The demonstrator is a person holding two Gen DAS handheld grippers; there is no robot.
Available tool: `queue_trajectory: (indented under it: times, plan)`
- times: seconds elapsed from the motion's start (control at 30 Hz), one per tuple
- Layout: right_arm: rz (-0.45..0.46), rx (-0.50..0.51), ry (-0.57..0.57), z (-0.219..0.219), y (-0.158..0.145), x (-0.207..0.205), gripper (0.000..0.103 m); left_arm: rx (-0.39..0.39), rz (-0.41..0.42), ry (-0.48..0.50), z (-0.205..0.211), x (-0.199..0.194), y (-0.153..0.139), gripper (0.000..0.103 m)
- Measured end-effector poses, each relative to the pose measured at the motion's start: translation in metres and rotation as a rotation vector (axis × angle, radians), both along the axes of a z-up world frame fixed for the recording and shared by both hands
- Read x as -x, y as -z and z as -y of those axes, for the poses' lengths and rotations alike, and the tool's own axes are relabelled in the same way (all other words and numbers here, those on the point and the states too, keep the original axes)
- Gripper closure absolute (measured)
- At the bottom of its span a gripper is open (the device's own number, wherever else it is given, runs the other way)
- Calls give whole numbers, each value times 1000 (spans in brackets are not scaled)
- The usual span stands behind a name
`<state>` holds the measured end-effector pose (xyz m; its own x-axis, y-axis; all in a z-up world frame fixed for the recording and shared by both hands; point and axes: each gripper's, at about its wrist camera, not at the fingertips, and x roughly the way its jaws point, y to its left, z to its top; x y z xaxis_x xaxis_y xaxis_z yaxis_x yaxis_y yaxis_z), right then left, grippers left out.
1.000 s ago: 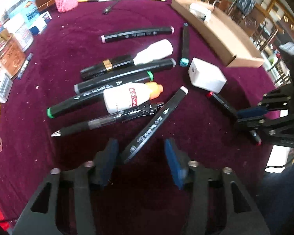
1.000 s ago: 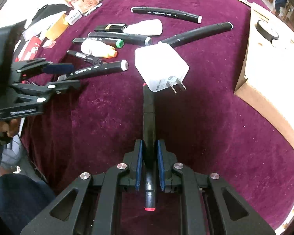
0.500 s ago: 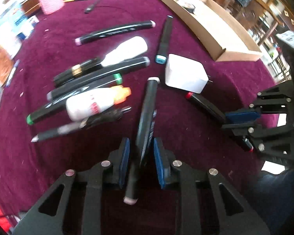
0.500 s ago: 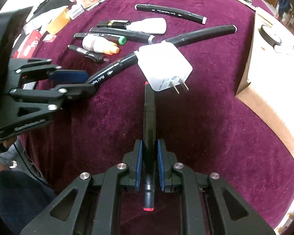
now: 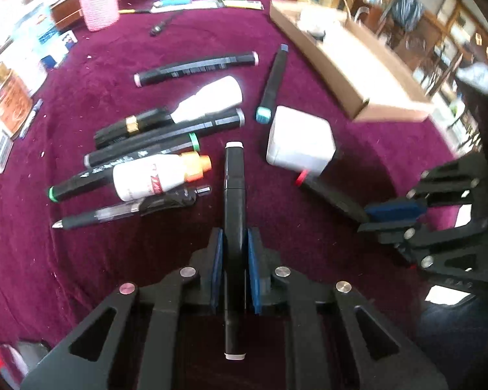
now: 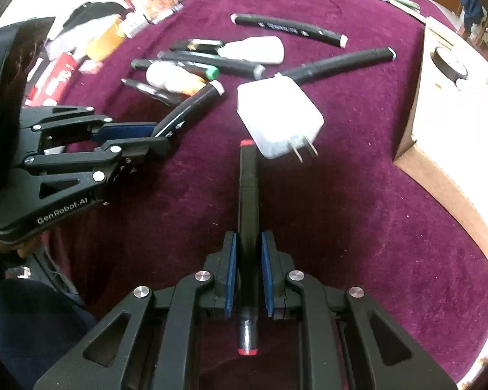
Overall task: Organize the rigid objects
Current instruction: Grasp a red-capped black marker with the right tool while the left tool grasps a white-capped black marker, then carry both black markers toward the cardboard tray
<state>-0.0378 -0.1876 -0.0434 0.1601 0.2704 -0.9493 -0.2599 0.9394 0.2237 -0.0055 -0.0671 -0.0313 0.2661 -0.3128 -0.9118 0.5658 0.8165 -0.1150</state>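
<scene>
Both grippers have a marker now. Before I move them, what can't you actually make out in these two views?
- Cardboard box contents: left wrist view, blurred; right wrist view, cut off by the frame edge.
- Print on the white bottle: too small and blurred.
- Red-tipped marker middle: covered by the right gripper fingers.
- White-tipped marker middle: covered by the left gripper.

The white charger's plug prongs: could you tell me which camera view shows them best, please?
The right wrist view: the white charger faces it, both prongs clear. In the left wrist view the charger shows only its plain sides, prongs hidden.
</scene>
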Motion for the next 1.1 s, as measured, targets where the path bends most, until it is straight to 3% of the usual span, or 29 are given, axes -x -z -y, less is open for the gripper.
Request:
queue_trajectory:
  times: [0.17, 0.5, 1.1]
  plan:
    - [86, -64, -24, -3, -22, 0, 90, 69, 32, -60, -12, -5, -21, 91]
    - [94, -112, 43, 14, -25, -7, 90, 97, 49, -106, -15, -9, -30, 91]
    - [116, -183, 242, 82, -44, -11, 90, 142, 73, -7, 36, -20, -54, 91]
